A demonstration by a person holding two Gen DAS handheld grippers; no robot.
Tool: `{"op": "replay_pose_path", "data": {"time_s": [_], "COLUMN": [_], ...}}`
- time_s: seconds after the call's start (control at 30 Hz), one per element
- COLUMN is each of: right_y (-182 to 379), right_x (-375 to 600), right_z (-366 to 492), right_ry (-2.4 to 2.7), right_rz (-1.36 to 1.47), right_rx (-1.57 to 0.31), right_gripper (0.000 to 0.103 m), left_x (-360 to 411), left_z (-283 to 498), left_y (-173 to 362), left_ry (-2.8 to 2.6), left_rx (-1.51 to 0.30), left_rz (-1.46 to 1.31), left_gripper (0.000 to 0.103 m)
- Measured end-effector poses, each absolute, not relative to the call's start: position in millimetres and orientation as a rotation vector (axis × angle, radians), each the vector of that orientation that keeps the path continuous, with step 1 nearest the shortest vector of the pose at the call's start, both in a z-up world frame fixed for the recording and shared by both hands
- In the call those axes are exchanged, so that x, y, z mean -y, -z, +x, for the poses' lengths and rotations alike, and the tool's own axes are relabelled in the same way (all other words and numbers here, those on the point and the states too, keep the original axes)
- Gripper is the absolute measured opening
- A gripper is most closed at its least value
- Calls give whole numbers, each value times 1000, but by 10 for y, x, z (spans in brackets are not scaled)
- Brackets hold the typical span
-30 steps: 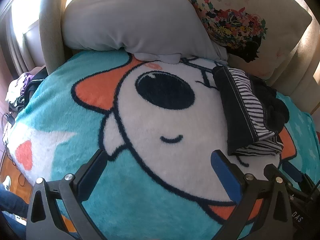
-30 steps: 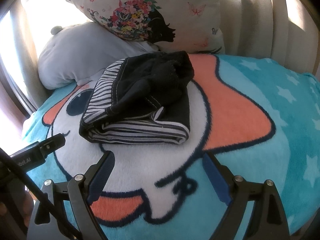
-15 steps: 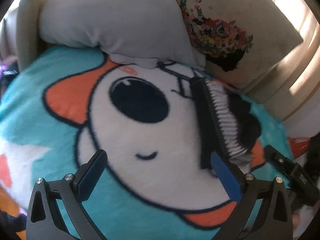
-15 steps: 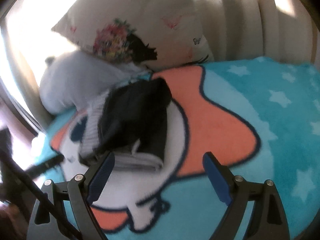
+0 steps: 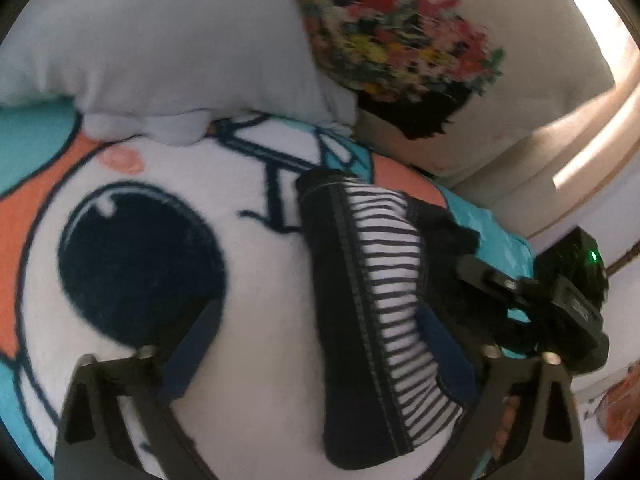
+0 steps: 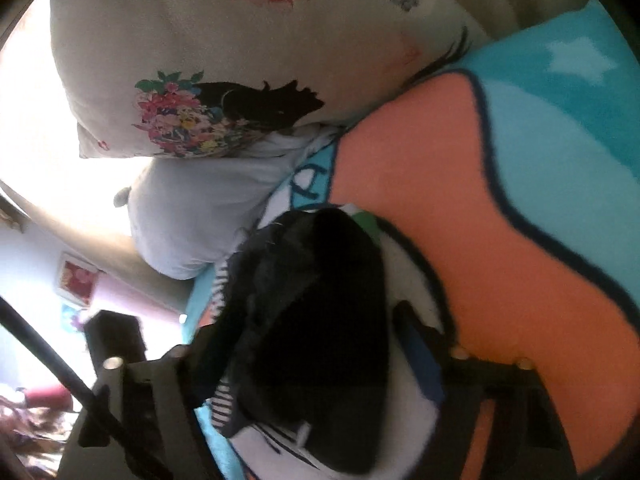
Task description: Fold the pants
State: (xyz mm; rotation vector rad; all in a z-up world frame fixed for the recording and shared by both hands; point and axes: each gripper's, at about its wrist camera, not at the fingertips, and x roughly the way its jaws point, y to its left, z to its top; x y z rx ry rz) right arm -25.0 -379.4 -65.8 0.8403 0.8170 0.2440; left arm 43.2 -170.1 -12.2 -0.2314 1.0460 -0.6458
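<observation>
The folded pants, dark navy with a black-and-white striped lining, lie on the cartoon blanket. My left gripper is open, its fingers on either side of the bundle's near end. In the right wrist view the pants fill the space between the open fingers of my right gripper, which is tilted hard to one side. The right gripper also shows in the left wrist view, against the far side of the bundle. I cannot tell whether the bundle is lifted.
A grey pillow and a cream floral pillow lie at the head of the bed, just beyond the pants. The teal, orange and white blanket covers the bed. Room clutter shows past the bed's edge.
Both grippers have moved forward from in front of the pants to straddle the folded bundle, one from each side. The right gripper has rolled sharply sideways. The pants keep their folded shape.
</observation>
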Motion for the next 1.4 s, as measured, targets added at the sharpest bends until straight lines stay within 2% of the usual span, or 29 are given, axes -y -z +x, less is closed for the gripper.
{"op": "replay_pose_path", "data": {"time_s": [0.03,0.1,0.23,0.53,0.57,0.67,0.73,0.83,0.97,1.23,1.33,1.4], "right_y": [674,680,577,366,404,509,514,296,-35,363,273,161], "right_x": [3793,3784,3753,3815,3830,3864,3888,3897,3722,3625,3601,3490], "right_z": [-218,-192,-203,-64,-53,-67,-134,-323,-526,-426,-590,-654], "right_ry": [-247,-255,-283,-256,-232,-151,-126,-74,-127,-178,-161,-142], "right_rz": [850,845,819,767,758,733,733,692,618,700,683,623], "right_rx": [-825,-831,-809,-754,-762,-789,-789,-701,-600,-713,-685,-658], "right_gripper": [68,58,50,50,52,63,71,71,71,72,73,78], "left_x": [1737,1775,1826,1936,1933,1893,1833,1713,1561,1376,1359,1336], "left_z": [430,422,442,696,699,655,564,383,218,-64,-168,-229], "left_y": [121,81,-57,-117,-101,-115,-181,-301,-329,-253,-254,-257], "left_ry": [680,706,681,604,592,582,549,480,407,334,316,309], "left_rx": [-1060,-1059,-1006,-976,-975,-976,-952,-888,-855,-857,-830,-812], "left_rz": [-242,-246,-207,-153,-142,-129,-108,-65,-44,-8,-1,-12], "left_gripper": [57,49,44,44,44,54,66,75,76,77,83,84]}}
